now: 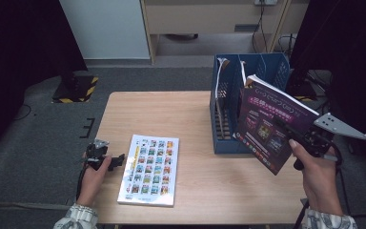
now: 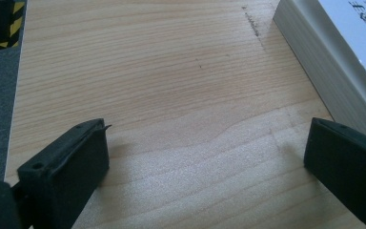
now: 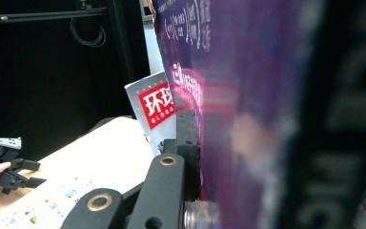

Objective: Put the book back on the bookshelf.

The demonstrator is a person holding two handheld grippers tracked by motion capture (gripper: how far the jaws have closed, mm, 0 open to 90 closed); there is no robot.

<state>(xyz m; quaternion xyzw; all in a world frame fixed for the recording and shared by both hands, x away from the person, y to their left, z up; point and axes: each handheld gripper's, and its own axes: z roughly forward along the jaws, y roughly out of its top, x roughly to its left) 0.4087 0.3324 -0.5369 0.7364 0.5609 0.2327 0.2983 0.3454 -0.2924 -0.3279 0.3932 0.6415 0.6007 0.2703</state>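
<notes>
Purple book lifted beside the blue file rack

Your right hand-held gripper (image 1: 299,139) pinches the purple book (image 1: 267,121) — tilted in the air, near the blue file rack (image 1: 228,102), perhaps touching it. Your left hand-held gripper (image 1: 116,160) rests spread on the tabletop (image 1: 138,114) — just beside the white book (image 1: 148,169).

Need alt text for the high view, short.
The right gripper holds a purple book tilted in the air in front of a blue file rack on a wooden table. The left gripper rests open at the table's left edge, beside a white book lying flat.
</notes>
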